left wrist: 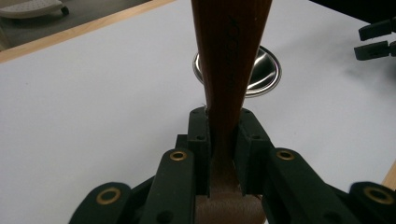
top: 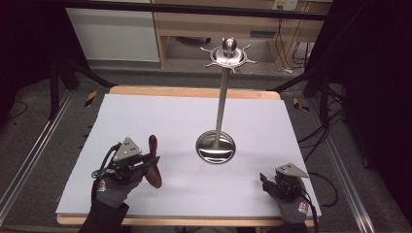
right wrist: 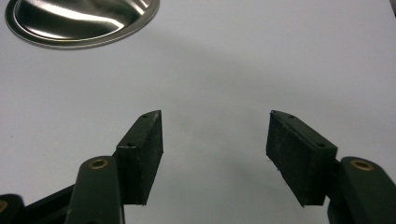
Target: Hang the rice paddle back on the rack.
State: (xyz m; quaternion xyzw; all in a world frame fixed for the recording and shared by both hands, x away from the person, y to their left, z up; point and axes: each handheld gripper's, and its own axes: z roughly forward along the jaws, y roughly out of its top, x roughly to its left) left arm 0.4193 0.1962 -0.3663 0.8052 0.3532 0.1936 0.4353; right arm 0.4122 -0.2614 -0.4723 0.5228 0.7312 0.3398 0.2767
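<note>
The left gripper (top: 148,162) has its jaws clamped on a brown spoon (top: 154,165) — picked up, not yet hung on the stand (top: 221,104). The right gripper (top: 266,182) waits, jaws apart.

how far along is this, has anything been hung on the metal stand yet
Early stage, by the look of it. Done: the left gripper is shut on the brown wooden utensil, its handle clamped between the jaws. In hand: that utensil, held near the table's front left. Left: the stand carries nothing on its top hooks, and the right gripper rests open, holding nothing.

Lab; black frame (top: 194,8), floor cables (top: 311,141), curtains (top: 374,73)
</note>
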